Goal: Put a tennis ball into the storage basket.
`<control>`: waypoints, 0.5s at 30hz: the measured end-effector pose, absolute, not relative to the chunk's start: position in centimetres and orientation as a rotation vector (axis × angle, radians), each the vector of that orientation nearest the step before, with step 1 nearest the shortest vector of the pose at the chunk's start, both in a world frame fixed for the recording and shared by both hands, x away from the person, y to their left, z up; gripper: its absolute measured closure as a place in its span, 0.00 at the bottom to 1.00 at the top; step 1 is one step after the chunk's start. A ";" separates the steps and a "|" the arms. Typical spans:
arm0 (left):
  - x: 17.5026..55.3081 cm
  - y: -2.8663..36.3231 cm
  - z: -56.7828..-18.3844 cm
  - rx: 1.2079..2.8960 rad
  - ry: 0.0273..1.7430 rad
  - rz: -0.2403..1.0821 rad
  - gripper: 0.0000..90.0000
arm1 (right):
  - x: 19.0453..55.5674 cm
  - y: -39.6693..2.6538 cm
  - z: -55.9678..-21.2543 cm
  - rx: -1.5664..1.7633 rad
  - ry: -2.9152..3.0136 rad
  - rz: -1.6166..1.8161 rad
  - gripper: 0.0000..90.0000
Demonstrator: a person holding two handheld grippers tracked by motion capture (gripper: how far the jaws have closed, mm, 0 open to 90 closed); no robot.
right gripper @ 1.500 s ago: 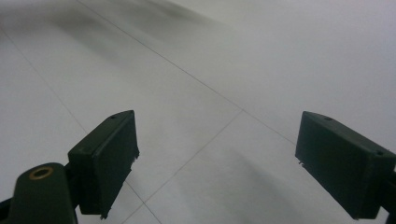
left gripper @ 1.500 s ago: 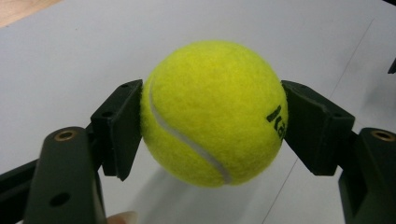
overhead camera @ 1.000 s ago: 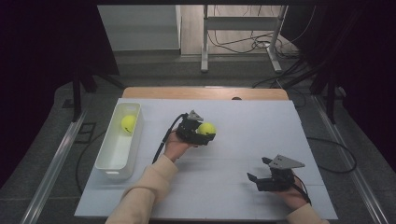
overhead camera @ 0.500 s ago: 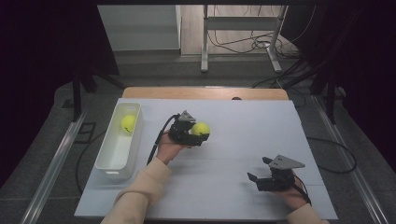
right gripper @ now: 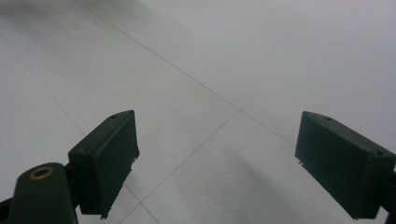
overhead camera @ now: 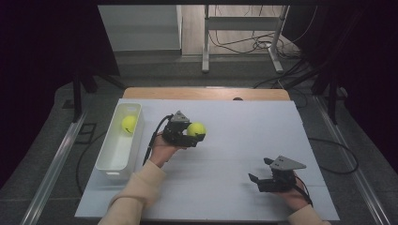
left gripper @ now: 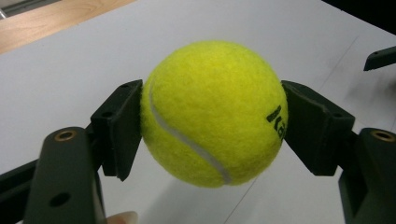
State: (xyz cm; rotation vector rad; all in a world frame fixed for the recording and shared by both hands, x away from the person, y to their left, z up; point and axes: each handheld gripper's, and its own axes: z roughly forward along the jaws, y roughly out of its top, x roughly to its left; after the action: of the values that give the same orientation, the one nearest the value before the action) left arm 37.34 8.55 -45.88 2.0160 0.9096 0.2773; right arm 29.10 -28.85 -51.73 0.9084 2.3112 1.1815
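Note:
A yellow-green tennis ball [overhead camera: 196,129] [left gripper: 214,112] is clamped between the two black pads of my left gripper [overhead camera: 197,136] [left gripper: 212,121], held above the white table near its middle left. A second tennis ball [overhead camera: 129,123] lies in the far end of a white bin [overhead camera: 110,164] to the left of that gripper. My right gripper [overhead camera: 260,171] [right gripper: 217,163] rests low over the table at the front right, jaws wide apart with only bare tabletop between them.
The white tabletop [overhead camera: 244,126] lies on a wooden table whose edge [overhead camera: 206,93] shows at the back. Beyond it are metal stand legs [overhead camera: 205,65] and cables on the floor. Dark surroundings flank both sides.
My left gripper has carried the tennis ball leftward toward the white bin. The right gripper has stayed where it was.

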 end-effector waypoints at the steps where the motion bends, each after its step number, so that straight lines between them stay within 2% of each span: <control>1: 37.3 8.5 -45.9 2.016 0.910 0.277 0.30 | 29.1 -28.8 -51.7 0.908 2.311 1.182 0.15; 15: 36.2 9.6 -45.5 2.015 0.905 0.286 0.30 | 29.1 -28.8 -51.7 0.909 2.309 1.181 0.15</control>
State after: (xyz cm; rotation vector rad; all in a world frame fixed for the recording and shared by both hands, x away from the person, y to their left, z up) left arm 36.22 9.60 -45.54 2.0147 0.9052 0.2856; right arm 29.07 -28.84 -51.70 0.9089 2.3087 1.1809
